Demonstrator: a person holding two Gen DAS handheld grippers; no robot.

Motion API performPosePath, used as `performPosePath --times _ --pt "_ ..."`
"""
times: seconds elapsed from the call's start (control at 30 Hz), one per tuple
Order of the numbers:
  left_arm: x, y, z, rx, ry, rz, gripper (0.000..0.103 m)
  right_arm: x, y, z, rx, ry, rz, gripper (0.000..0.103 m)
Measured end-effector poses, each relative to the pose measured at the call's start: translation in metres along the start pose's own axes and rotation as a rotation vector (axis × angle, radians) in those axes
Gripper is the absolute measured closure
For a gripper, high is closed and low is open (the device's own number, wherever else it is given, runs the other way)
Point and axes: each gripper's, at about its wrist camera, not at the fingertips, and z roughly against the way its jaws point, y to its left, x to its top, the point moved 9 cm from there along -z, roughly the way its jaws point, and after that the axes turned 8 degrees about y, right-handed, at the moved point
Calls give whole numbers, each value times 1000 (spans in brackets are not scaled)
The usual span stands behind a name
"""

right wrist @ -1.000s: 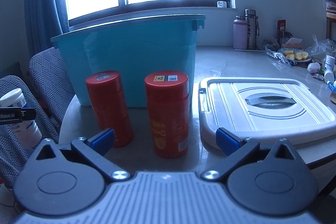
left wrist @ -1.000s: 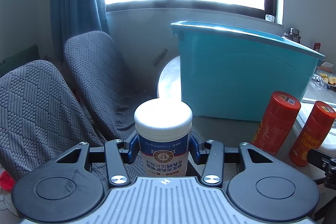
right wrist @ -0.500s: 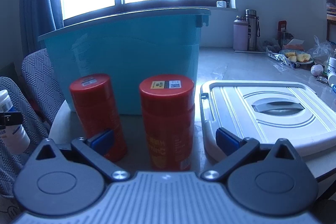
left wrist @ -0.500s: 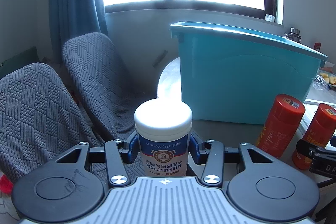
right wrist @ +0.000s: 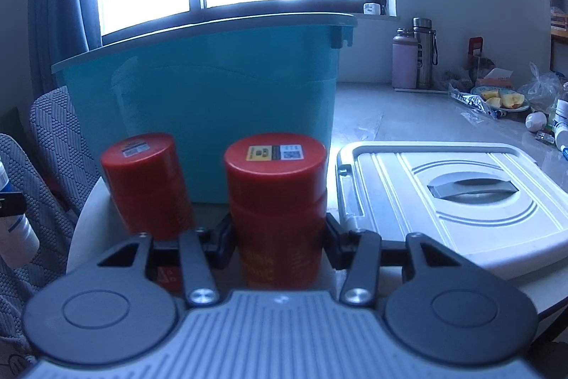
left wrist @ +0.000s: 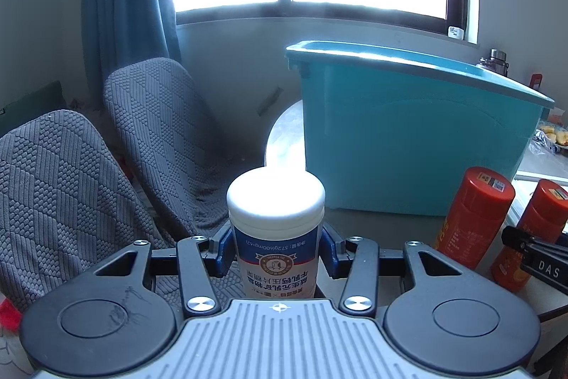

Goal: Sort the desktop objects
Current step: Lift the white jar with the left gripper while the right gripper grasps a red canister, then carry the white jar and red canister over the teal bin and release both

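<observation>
- Left wrist view: the left gripper (left wrist: 277,251) is clamped on the white bottle (left wrist: 276,229), pads on its label band below the cap. The bottle is upright, held off the table edge, with the teal bin (left wrist: 408,137) ahead to the right.
- Handling judgement: rigid plastic, likely light; the smooth label could slip, so a mid-body hold suits.
- Right wrist view: the right gripper (right wrist: 278,247) has its pads against both sides of the near red can (right wrist: 277,212); it appears closed on it. The can stands on the table, touching or just beside the second can (right wrist: 147,187), with the white lid (right wrist: 451,198) on the right.
- Judgement: stiff, glossy, tall; grip low-middle to prevent tipping.
</observation>
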Motion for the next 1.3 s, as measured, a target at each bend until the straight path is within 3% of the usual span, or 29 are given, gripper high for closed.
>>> performPosePath --times 0.77,1.3 --pt "11 6 61 -38 -59 11 55 25 11 66 -15 -78 56 54" --pt "61 -13 111 -143 -77 -18 55 78 20 119 -42 -158 48 54"
